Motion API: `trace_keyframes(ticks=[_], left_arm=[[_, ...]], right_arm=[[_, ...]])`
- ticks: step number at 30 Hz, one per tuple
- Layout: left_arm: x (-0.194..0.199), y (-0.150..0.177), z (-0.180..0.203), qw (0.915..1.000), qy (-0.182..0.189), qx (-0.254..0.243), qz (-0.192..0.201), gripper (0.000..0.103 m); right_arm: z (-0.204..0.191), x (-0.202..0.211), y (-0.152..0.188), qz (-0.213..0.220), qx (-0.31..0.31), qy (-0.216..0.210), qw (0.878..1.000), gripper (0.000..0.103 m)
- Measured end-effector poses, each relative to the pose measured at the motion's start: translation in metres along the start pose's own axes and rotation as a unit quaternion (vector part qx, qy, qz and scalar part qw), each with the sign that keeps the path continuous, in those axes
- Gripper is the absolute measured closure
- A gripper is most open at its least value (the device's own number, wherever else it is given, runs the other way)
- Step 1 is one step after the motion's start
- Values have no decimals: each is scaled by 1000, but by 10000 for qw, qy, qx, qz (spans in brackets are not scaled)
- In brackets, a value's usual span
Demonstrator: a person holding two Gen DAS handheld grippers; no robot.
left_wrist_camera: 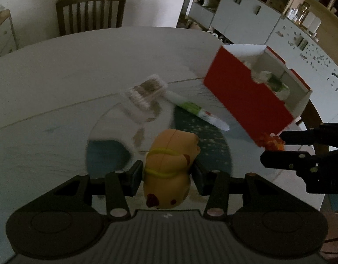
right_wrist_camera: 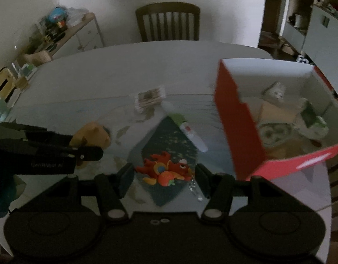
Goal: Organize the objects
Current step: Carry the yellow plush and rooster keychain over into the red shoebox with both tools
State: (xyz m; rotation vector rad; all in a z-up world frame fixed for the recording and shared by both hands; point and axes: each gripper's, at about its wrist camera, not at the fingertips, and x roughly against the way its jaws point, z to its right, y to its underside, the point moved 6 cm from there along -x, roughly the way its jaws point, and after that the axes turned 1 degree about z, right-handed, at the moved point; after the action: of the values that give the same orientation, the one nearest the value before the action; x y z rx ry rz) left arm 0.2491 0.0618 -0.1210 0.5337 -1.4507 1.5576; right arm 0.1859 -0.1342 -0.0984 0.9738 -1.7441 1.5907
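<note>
A toy dog point(left_wrist_camera: 169, 167) sits between the left fingers point(left_wrist_camera: 134, 176). A keychain figure point(right_wrist_camera: 164, 169) lies between the right fingers point(right_wrist_camera: 126, 176). Ahead of both on the table point(left_wrist_camera: 58, 83) lie a tube point(left_wrist_camera: 199, 112) and a swab pack point(left_wrist_camera: 144, 92); right of them stands an open box point(right_wrist_camera: 239, 121).

The place is a home dining room: a wooden slat-back chair point(right_wrist_camera: 167, 21) stands at a pale dining table point(right_wrist_camera: 124, 70), with a cluttered sideboard point(right_wrist_camera: 65, 33) and white cabinets with open shelves point(left_wrist_camera: 246, 11) along the walls.
</note>
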Motion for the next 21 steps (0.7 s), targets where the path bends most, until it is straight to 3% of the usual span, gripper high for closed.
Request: trace_keyframes(ticks=[21], left_arm=[[0, -53, 132, 9978, 432, -331, 376, 56]], right_arm=[[110, 58, -21, 520, -375, 52, 9979, 43]])
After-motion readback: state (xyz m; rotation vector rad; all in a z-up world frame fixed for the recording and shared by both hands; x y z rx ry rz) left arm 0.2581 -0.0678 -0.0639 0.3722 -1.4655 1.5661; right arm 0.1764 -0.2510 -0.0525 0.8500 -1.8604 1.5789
